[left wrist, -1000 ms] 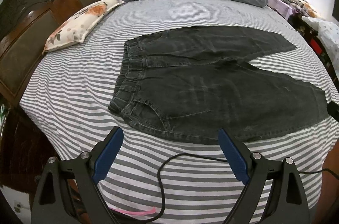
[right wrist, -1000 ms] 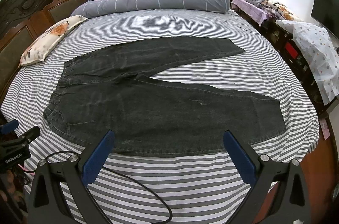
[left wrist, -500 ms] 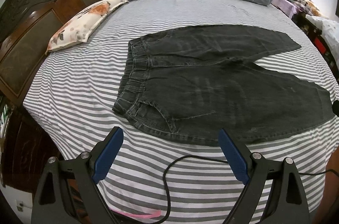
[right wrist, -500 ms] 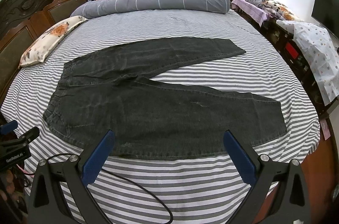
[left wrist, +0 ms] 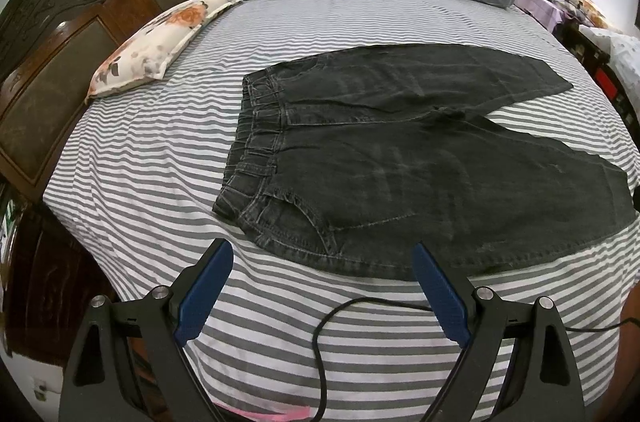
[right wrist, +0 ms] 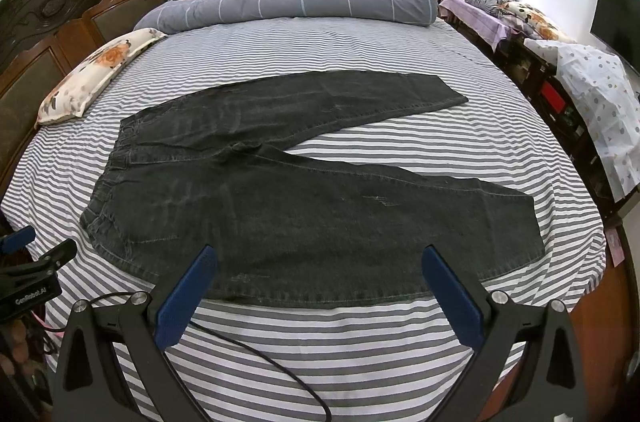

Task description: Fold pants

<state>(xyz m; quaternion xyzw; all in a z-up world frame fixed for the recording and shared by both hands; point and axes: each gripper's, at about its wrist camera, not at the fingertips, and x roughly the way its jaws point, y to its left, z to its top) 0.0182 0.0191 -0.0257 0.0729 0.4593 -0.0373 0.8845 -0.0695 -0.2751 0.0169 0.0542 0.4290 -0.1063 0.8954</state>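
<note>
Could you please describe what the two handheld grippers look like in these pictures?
The left gripper and right gripper look alike: black angular frames with silver bolts and two long blue pads. A thin black cable trails beneath each. Seen from the right, the left gripper's body bears white lettering too small to read surely.

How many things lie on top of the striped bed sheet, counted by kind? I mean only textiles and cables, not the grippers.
Dark grey denim pants: 1
Floral-print pillow: 1
Rolled grey checked quilt: 1
Black cable: 1
Total: 4

All four rest on the grey-and-white striped sheet. The pants lie flat and unfolded, with both legs spread apart.
</note>
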